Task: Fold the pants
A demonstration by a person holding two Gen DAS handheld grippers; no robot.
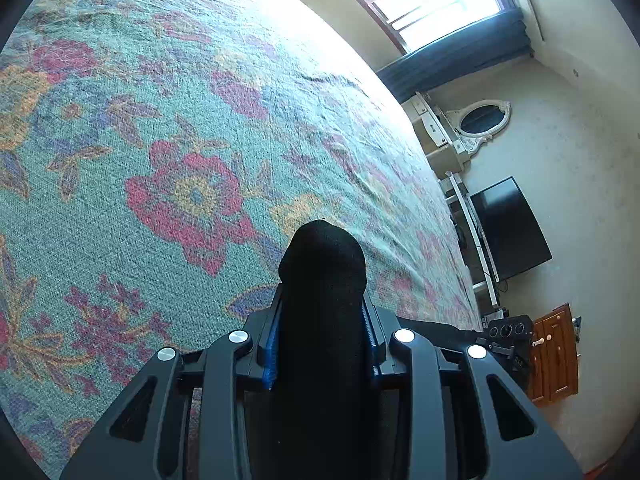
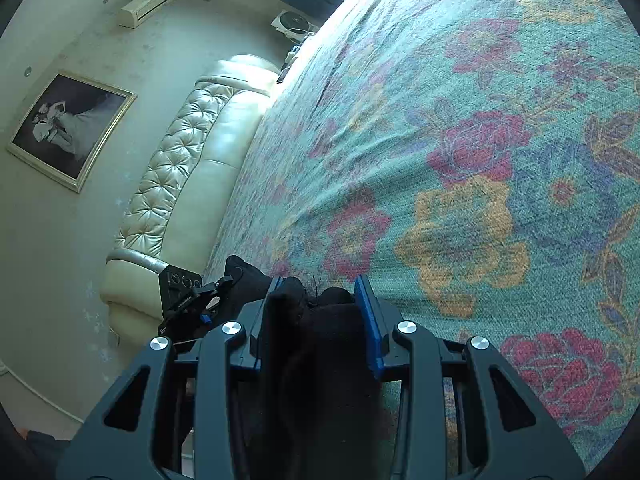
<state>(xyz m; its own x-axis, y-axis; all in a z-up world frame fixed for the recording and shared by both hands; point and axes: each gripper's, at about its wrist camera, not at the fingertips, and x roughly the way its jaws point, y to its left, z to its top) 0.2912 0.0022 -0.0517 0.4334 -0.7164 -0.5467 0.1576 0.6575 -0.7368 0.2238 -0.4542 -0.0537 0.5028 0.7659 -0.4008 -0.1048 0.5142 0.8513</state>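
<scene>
Left wrist view first: left claw point(image 1: 322, 344) clamped on a thick bunch of black pants point(image 1: 323, 280), cloth bulging out past the blue pads point(image 1: 271, 354) and held above the floral bedspread point(image 1: 180, 120). Right claw's housing just visible off to the right, near the bed edge, so both ends carried at about the same level. Best to keep that bunch deep between the pads, no slackening, and to carry level with the other side.

Over to the right wrist view: right claw point(image 2: 320, 320) likewise closed on a wad of pants point(image 2: 328, 344), fabric filling the gap between the pads point(image 2: 370, 332), with more black cloth trailing left toward the left claw point(image 2: 188, 300). Hard to tell whether waistband or hem sits in here, too dark. Good practice now: span pulled taut between both grips, lowered onto open bedspread point(image 2: 480, 140) flat, edges lined up before any release.
</scene>
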